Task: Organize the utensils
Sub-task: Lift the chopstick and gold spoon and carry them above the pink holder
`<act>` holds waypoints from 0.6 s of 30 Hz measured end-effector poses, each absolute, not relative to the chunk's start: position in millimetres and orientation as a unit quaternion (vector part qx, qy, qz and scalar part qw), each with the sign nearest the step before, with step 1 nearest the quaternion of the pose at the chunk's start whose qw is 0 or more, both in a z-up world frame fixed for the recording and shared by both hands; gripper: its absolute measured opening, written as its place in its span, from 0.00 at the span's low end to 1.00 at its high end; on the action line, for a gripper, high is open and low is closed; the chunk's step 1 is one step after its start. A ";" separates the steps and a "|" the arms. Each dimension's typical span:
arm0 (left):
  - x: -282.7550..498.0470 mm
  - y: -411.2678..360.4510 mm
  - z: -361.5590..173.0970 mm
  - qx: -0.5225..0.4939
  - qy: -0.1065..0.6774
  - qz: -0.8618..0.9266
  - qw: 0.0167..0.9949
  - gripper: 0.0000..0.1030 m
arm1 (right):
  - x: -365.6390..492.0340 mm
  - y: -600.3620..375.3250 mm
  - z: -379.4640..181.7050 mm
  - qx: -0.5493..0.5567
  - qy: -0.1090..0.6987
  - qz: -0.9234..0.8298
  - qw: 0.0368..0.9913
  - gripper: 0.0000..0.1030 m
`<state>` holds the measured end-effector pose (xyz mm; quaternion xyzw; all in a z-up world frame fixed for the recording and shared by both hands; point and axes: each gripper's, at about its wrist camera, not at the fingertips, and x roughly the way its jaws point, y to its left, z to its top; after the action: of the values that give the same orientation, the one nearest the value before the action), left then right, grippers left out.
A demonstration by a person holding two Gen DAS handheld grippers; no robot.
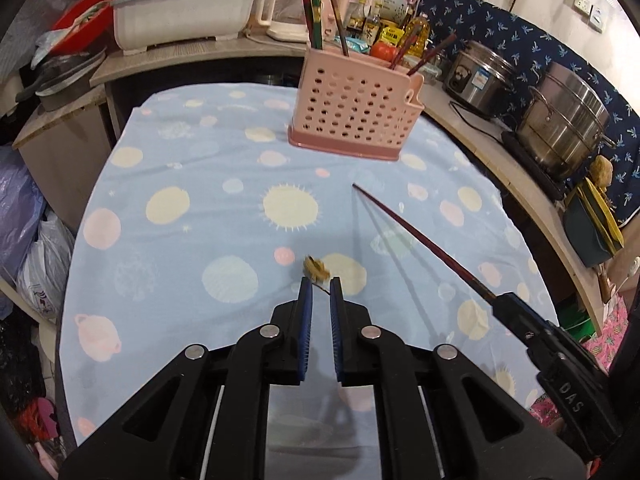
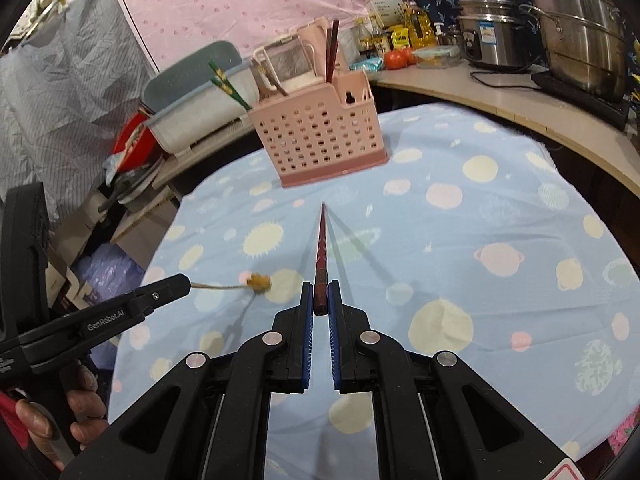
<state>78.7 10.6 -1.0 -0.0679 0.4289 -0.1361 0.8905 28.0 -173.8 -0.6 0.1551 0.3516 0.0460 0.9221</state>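
Chopsticks (image 2: 322,252) are riding clamped in the right gripper (image 2: 320,296), left gripper (image 1: 319,294) pinching a thin pick (image 2: 240,285), both aimed at the pink caddy (image 2: 320,136) for sorting.

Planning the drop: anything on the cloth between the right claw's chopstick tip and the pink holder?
Nothing: bare cloth lies between the chopstick tip and the pink holder, clearest in the right wrist view.

left wrist: rides behind left gripper (image 1: 319,286), looks forward and down, close above blue spotted tablecloth (image 1: 192,208) | right wrist: same behind right gripper (image 2: 320,290), angled from the right | shared: tablecloth, pink perforated utensil basket (image 1: 354,110), steel pots (image 1: 568,128) on counter; each view catches the other gripper at its edge
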 end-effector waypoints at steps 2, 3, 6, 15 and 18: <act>81.6 10.7 4.3 -0.067 0.425 -0.136 0.892 0.01 | 28.7 -176.3 9.8 0.159 0.340 0.047 0.926 0.07; 82.9 10.4 6.8 -0.066 0.423 -0.137 0.893 0.01 | 28.8 -177.8 13.5 0.160 0.335 0.047 0.927 0.07; 84.9 7.7 11.7 -0.056 0.417 -0.135 0.897 0.00 | 29.7 -182.6 28.7 0.165 0.317 0.048 0.933 0.07; 89.9 -0.2 33.2 -0.042 0.403 -0.140 0.904 0.00 | 37.5 -198.3 60.1 0.178 0.290 0.040 0.940 0.07; 92.8 -2.3 44.6 -0.039 0.394 -0.142 0.907 0.00 | 44.0 -205.4 74.2 0.178 0.278 0.034 0.944 0.07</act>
<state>92.8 -2.3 44.6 -0.0391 0.3944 -0.1422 0.9070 44.0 -205.4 74.2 0.1776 0.2777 0.0336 0.9435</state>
